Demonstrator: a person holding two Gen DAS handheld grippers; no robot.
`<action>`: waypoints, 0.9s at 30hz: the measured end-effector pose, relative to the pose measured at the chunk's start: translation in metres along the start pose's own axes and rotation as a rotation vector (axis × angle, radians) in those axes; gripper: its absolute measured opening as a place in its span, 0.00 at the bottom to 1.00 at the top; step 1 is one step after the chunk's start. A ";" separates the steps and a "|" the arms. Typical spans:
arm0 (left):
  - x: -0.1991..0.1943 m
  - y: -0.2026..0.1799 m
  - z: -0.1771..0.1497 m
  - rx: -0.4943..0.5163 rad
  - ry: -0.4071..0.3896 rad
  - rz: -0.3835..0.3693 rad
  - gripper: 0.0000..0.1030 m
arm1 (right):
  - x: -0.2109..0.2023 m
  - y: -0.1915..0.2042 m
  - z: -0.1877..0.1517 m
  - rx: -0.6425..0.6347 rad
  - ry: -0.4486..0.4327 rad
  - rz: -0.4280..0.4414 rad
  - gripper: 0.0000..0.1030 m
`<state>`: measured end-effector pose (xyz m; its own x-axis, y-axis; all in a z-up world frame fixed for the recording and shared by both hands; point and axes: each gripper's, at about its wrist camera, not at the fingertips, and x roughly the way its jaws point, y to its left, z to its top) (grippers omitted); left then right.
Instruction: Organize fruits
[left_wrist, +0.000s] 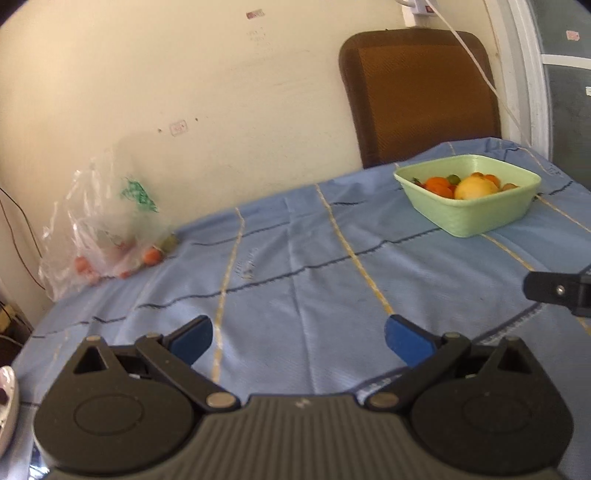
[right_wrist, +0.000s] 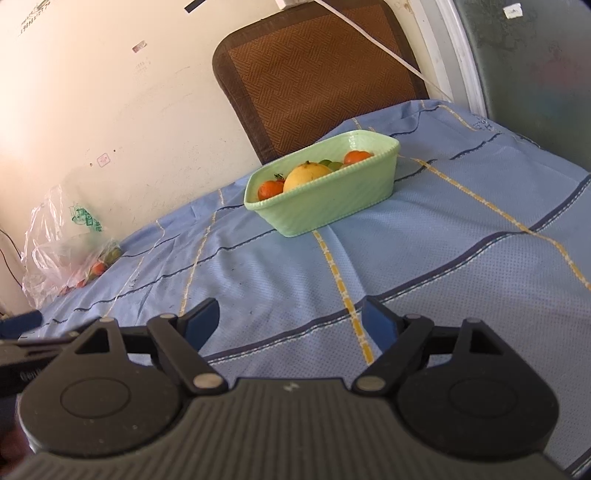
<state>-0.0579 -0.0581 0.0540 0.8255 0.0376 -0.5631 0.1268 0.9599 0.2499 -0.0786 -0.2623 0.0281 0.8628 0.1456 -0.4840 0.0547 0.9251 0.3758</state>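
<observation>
Both grippers empty above the table; loose fruit lies to the far left, bowl to the far right.

Your left gripper (left_wrist: 297, 341) hovers over the blue tablecloth (left_wrist: 295, 266) with its jaws spread wide and nothing between them. Your right gripper (right_wrist: 293, 326) is likewise spread wide and empty. The plastic bag (left_wrist: 107, 221) of small orange and green fruit lies at the table's far left edge against the wall, ahead and to the left of both grippers. The green bowl (left_wrist: 476, 218), already holding oranges and a large yellow fruit (left_wrist: 474, 188), stands ahead and to the right, well apart from the bag, with its long axis running along the far edge. Judged from both views, the left gripper is nearer the bag; use it for the reach and steer left.
</observation>
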 end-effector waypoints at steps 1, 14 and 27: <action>0.001 -0.004 -0.002 -0.008 0.014 -0.024 1.00 | -0.001 0.000 0.001 -0.001 -0.005 0.000 0.84; 0.007 -0.009 -0.010 -0.070 0.097 -0.055 1.00 | -0.002 -0.002 0.001 0.002 -0.014 -0.005 0.84; 0.008 -0.015 -0.011 -0.065 0.101 -0.015 1.00 | -0.005 -0.008 0.000 0.022 -0.021 -0.004 0.84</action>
<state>-0.0589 -0.0691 0.0368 0.7635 0.0475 -0.6440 0.1001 0.9765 0.1908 -0.0836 -0.2704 0.0273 0.8730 0.1338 -0.4690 0.0694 0.9178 0.3910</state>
